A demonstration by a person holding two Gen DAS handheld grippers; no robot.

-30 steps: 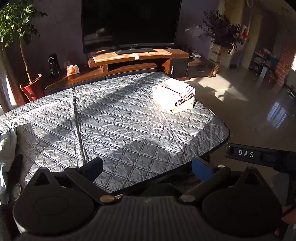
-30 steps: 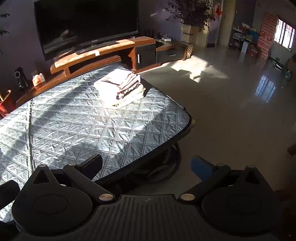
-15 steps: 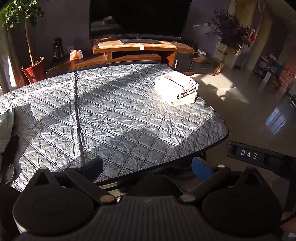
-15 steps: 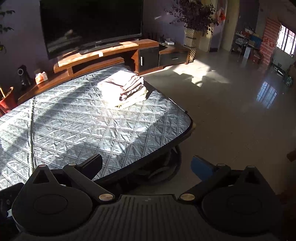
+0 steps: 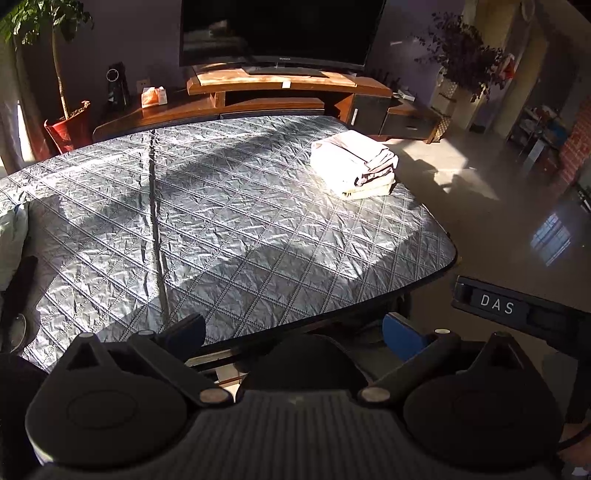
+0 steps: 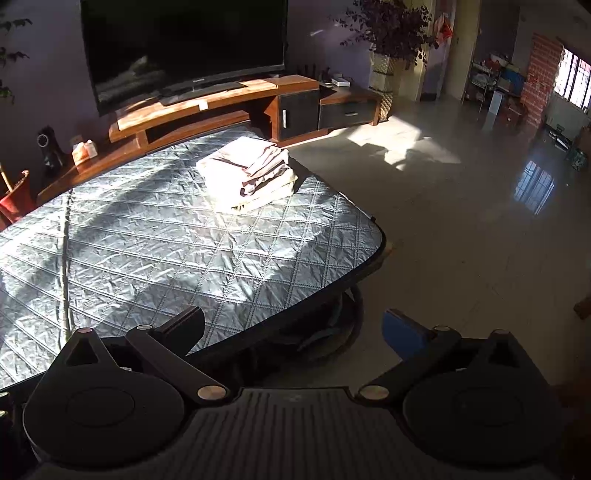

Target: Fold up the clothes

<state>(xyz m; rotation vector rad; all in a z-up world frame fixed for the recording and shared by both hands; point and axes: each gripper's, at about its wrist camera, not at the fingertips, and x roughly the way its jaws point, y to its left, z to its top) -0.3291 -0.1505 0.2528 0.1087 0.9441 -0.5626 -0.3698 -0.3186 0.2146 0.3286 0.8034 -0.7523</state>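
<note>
Left gripper (image 5: 293, 330): jaws spread wide, nothing between them, held above the near edge of the quilted grey table cover (image 5: 229, 229). Its left finger overlaps the cover's near rim in view; its right finger, blue-padded, sits past the rim over the dark space below the table. Right gripper (image 6: 293, 328): jaws likewise spread wide and empty, left finger over the cover's (image 6: 166, 251) near edge, blue right finger out over the bare floor (image 6: 461, 229). The stack of folded clothes (image 5: 354, 164) lies well ahead of the left gripper and off to its right, near the far right corner of the cover, in direct sun; neither finger is anywhere close to it. From the right gripper the same stack (image 6: 248, 173) lies well ahead and slightly to the left of centre, again well apart from both fingers. The stack shows several pale layers, folded edges facing the right side of the table. A pale garment (image 5: 13, 243) lies at the far left margin of the left gripper's view, only partly visible. A raised seam (image 5: 157, 229) runs along the cover away from the left gripper's left finger. Beyond the table: wooden TV stand (image 5: 280, 83) and television (image 5: 280, 31).
</note>
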